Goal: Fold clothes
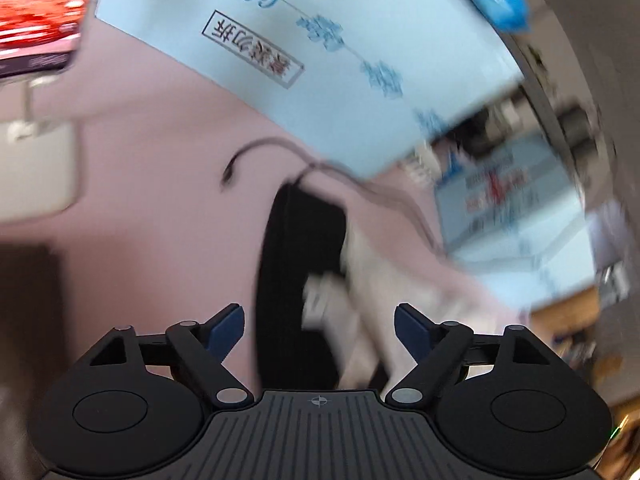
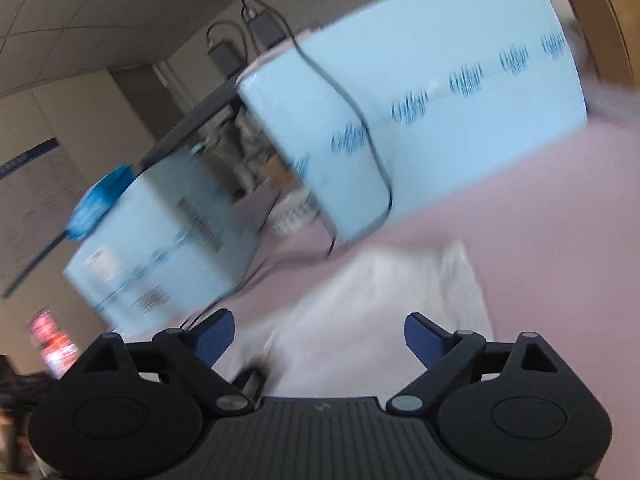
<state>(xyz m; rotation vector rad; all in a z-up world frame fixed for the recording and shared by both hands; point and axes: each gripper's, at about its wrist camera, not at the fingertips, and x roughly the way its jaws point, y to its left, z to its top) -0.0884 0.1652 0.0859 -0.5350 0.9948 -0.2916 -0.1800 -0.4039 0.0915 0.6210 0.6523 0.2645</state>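
Observation:
Both views are blurred by motion. A white garment (image 2: 380, 308) lies crumpled on the pink table cover (image 2: 540, 240), just ahead of my right gripper (image 2: 318, 336), which is open with nothing between its blue pads. In the left wrist view my left gripper (image 1: 318, 326) is open too, jaws wide apart and empty. Beyond it a black object (image 1: 300, 264) rests on the pink cover (image 1: 160, 184), with a blurred white piece (image 1: 360, 280), possibly the garment, at its right side.
A large light-blue carton (image 1: 320, 60) stands at the back of the table; it shows as carton (image 2: 440, 100) on the right. A second carton (image 2: 160, 240) stands left. Black cables (image 1: 260, 148) trail over the cover. A red item (image 1: 36, 12) is far left.

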